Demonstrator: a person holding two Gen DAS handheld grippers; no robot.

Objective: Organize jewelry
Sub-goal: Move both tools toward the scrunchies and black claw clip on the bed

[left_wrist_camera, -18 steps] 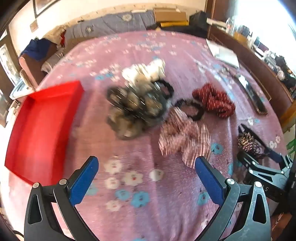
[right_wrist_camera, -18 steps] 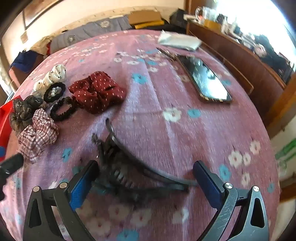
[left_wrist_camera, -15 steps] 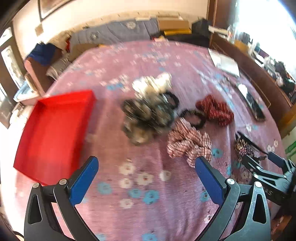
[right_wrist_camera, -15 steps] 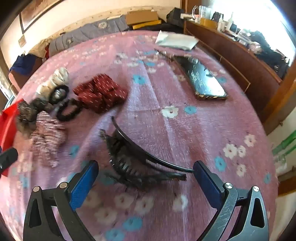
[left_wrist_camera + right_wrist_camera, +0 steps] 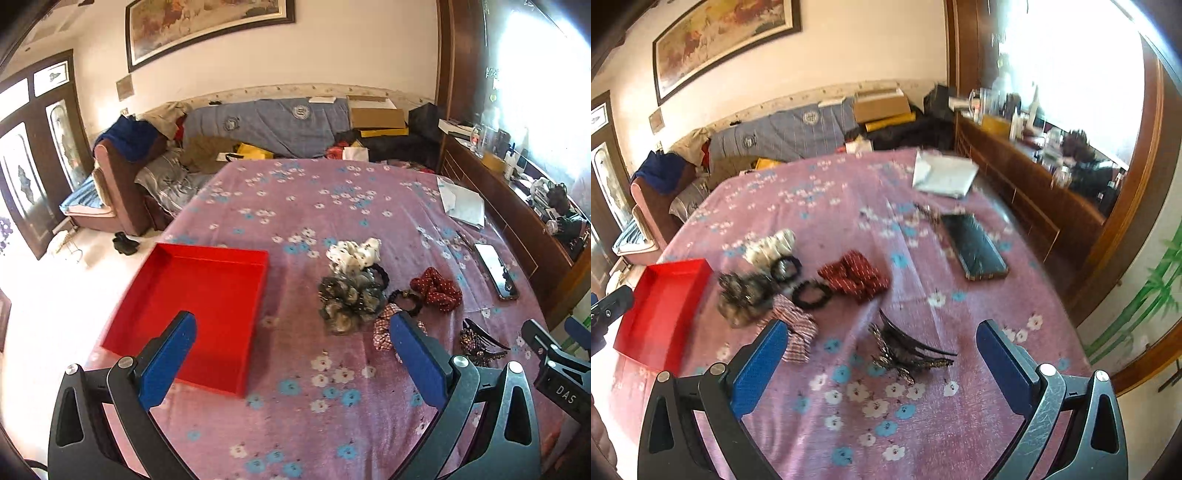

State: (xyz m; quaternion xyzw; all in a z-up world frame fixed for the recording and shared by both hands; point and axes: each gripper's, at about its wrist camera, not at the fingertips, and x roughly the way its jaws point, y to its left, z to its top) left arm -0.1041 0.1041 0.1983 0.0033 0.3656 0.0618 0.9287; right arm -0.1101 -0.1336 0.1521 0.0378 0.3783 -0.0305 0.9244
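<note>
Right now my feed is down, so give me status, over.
Both tools open, empty. Red tray empty. Scrunchies, claw clip loose on bedspread. Nothing in the way.

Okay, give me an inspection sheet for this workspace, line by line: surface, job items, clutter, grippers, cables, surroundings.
Surface: table under a purple floral cloth.
Job's things: red tray, empty, at the left; white scrunchie, grey scrunchie, plaid scrunchie, maroon scrunchie, two black hair ties, hair claw, all loose on the cloth.
Clutter: phone; papers.
Grippers: left gripper and right gripper both open, holding nothing.
Cables: nothing seen.
Surroundings: sofa piled with clothes and boxes; framed picture; wooden sideboard.
</note>
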